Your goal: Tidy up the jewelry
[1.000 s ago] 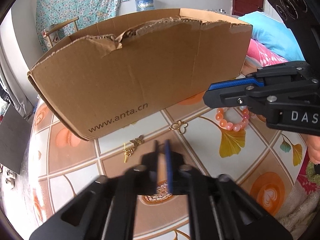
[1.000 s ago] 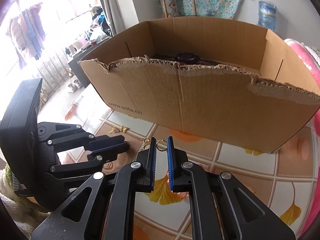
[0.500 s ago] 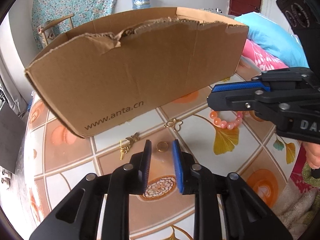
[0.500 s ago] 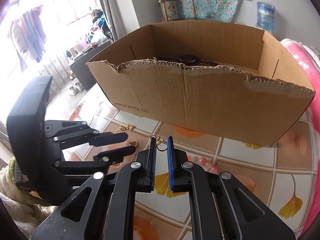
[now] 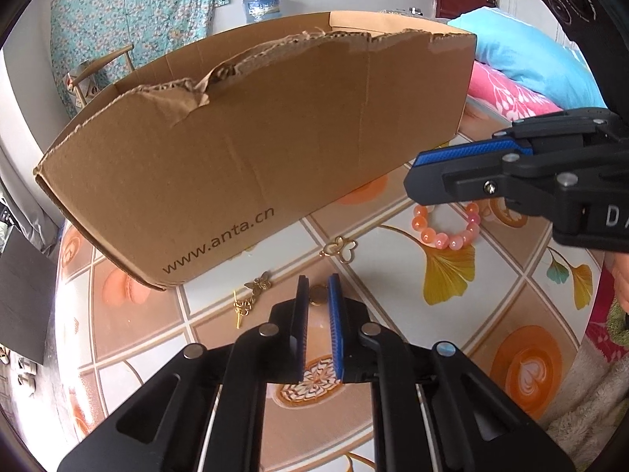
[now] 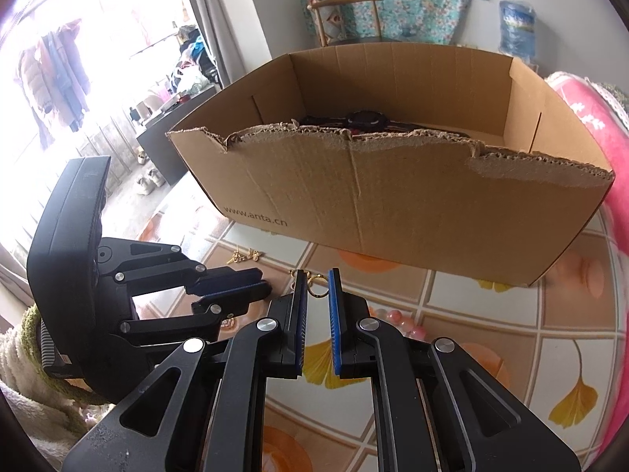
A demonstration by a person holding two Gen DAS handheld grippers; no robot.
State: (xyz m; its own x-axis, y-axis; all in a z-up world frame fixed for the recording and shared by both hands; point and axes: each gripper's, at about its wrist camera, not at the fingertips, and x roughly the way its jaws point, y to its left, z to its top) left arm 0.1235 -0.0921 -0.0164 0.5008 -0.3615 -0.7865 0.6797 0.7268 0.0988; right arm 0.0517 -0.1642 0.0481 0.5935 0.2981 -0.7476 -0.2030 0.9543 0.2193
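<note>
the left gripper (image 5: 318, 295) sat low in the middle of its view, jaws closing around a small gold ring (image 5: 317, 294) that was between the blue pads but maybe not pinched yet. the right gripper (image 6: 316, 285) was pressed almost together on a thin gold hoop (image 6: 317, 287) at its tips. to do it well, the ring needed a snug pinch, then a slow lift over the torn edge of the cardboard box (image 5: 251, 149), which filled the upper middle
</note>
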